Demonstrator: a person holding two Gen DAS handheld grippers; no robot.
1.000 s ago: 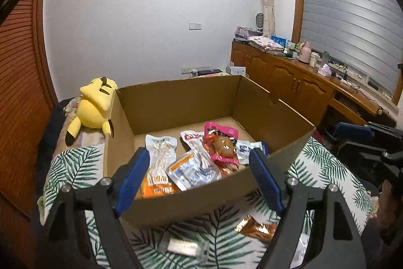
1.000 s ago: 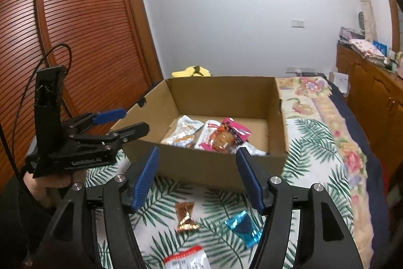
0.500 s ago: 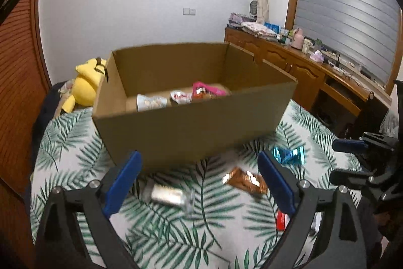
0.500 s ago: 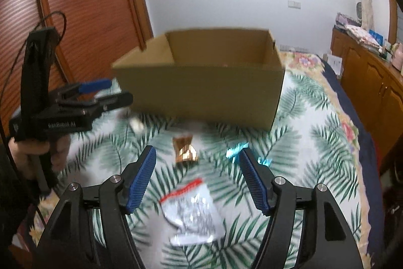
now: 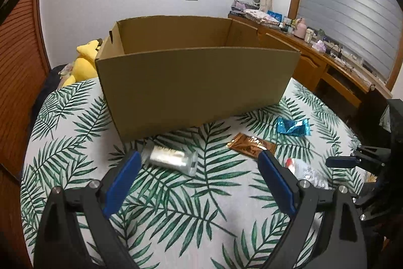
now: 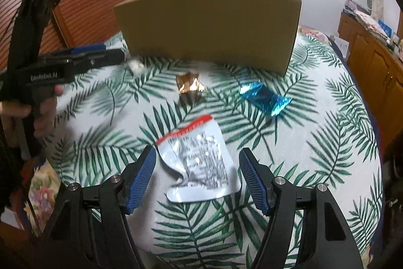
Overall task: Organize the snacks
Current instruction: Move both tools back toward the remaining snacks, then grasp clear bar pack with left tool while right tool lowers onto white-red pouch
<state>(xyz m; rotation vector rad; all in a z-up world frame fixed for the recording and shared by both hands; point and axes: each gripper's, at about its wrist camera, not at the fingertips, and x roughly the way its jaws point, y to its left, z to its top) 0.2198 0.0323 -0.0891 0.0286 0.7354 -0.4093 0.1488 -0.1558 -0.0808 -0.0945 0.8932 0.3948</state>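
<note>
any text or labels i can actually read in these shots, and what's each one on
"GenRobot.AI": white lettering on the side of the left gripper, seen in the right wrist view.
White snack pouch with a red top strip: carries print, too blurred to read.
Silver packet: marks too blurred to read.
Copper packet, blue wrapper, cardboard box: no readable text.
</note>
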